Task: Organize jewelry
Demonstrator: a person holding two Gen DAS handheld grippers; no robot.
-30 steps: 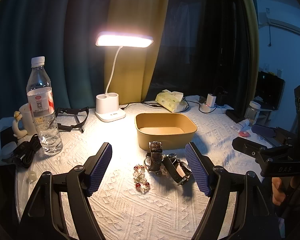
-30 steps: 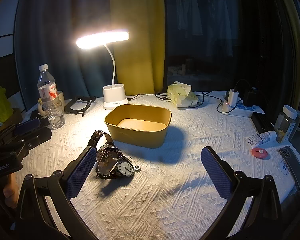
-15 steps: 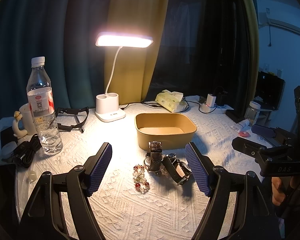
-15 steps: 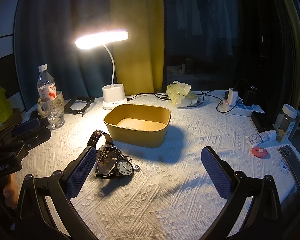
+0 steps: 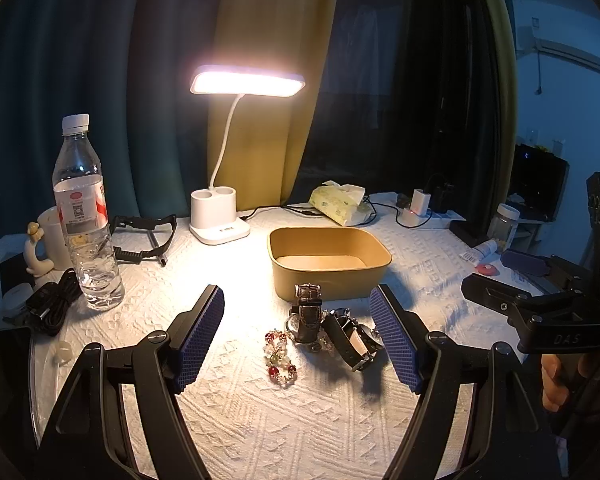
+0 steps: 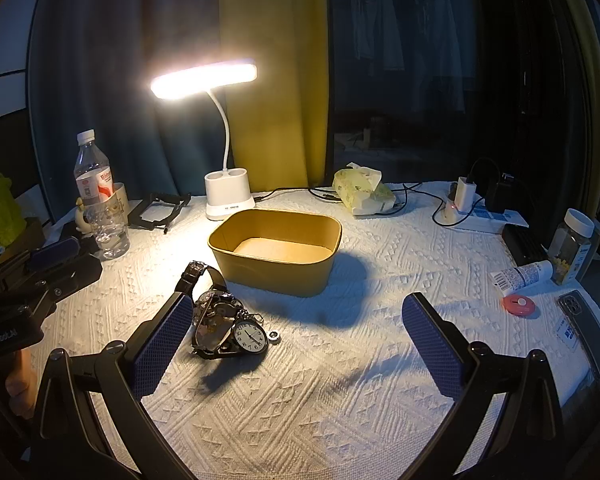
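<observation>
Here, under a lit white desk lamp (image 5: 228, 216), the jewelry sits in a small heap on the white textured tablecloth (image 5: 292, 420), just in front of an empty tan rectangular box (image 5: 328, 262).

Left wrist view: left gripper (image 5: 298, 338) jaws spread wide, holding nothing, blue pads either side of the heap. A beaded bracelet (image 5: 280, 356) with red and pale beads lies nearest the camera. Behind it, a watch with a dark leather strap (image 5: 309, 312) stands arched close to the box wall. More straps and metal pieces tangle to the right; the right pad cuts off that edge, so pieces there cannot be counted. The other gripper shows at far right, only in part.

Right wrist view: right gripper (image 6: 300, 338) also wide open and empty, above bare cloth. The heap is by its left pad. A pocket watch (image 6: 251, 336) with a white dial faces up; a small metal ring (image 6: 274, 336) lies just beside it. The bracelet is hidden from this side.

Around: water bottle (image 5: 86, 220) at left, tissue pack (image 5: 336, 202) behind the box, power strip (image 6: 484, 212) and phone (image 6: 586, 328) at right. The dark background is hard to make out.
</observation>
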